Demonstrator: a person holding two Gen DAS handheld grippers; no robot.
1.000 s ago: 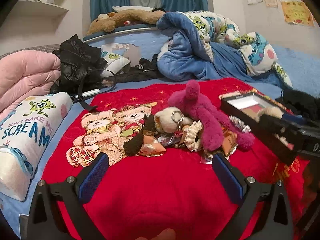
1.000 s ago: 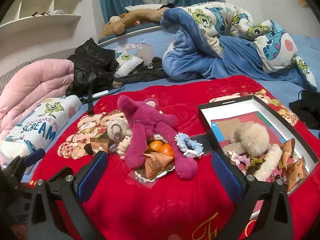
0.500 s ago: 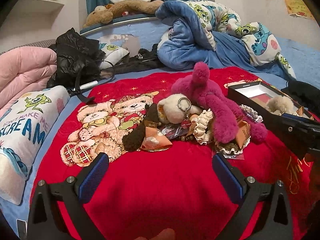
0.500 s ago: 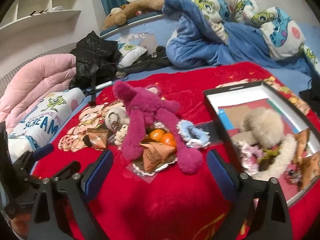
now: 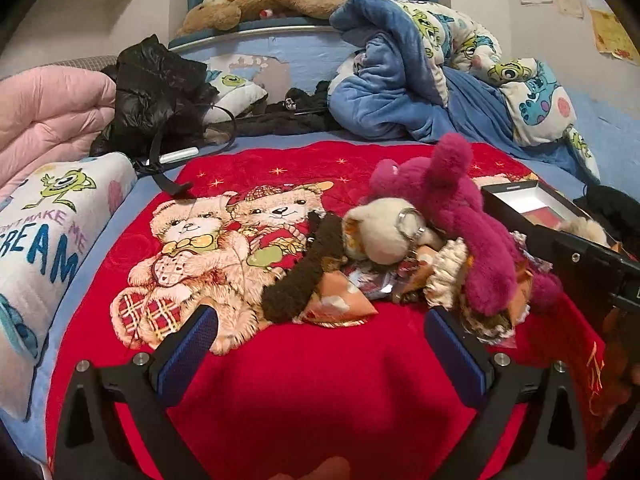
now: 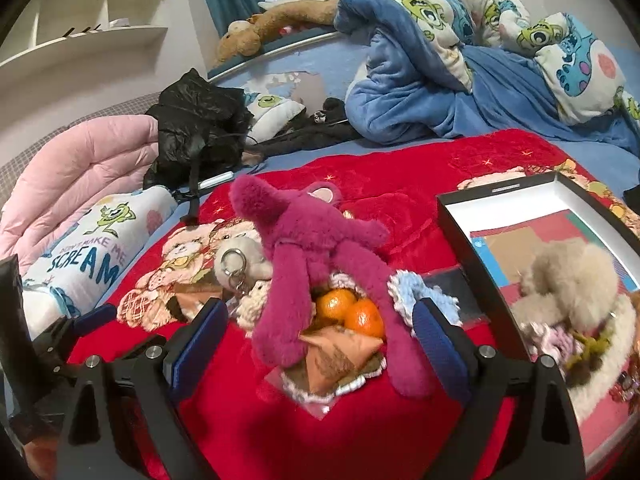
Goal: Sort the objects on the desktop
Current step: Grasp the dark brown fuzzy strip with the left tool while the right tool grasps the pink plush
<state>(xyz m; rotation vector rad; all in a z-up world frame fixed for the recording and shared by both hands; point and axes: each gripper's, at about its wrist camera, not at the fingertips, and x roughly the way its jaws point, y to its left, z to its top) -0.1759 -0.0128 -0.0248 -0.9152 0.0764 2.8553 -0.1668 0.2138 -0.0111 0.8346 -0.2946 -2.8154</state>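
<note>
A pile of small things lies on the red blanket: a magenta plush toy, a cream keychain plush, a dark brown fuzzy strip, orange packets, two oranges and a blue-white scrunchie. A black box at the right holds a beige plush and other items. My left gripper is open and empty, just short of the pile. My right gripper is open, its jaws either side of the plush's legs and the packet.
A Monsters pillow, pink duvet and black jacket lie at the left. A blue blanket heap and brown plush dog lie at the back. The left gripper shows at the right wrist view's left edge.
Both grippers have moved forward and closer to the pile. The right gripper now straddles the plush's legs and the oranges. Both stay open.
</note>
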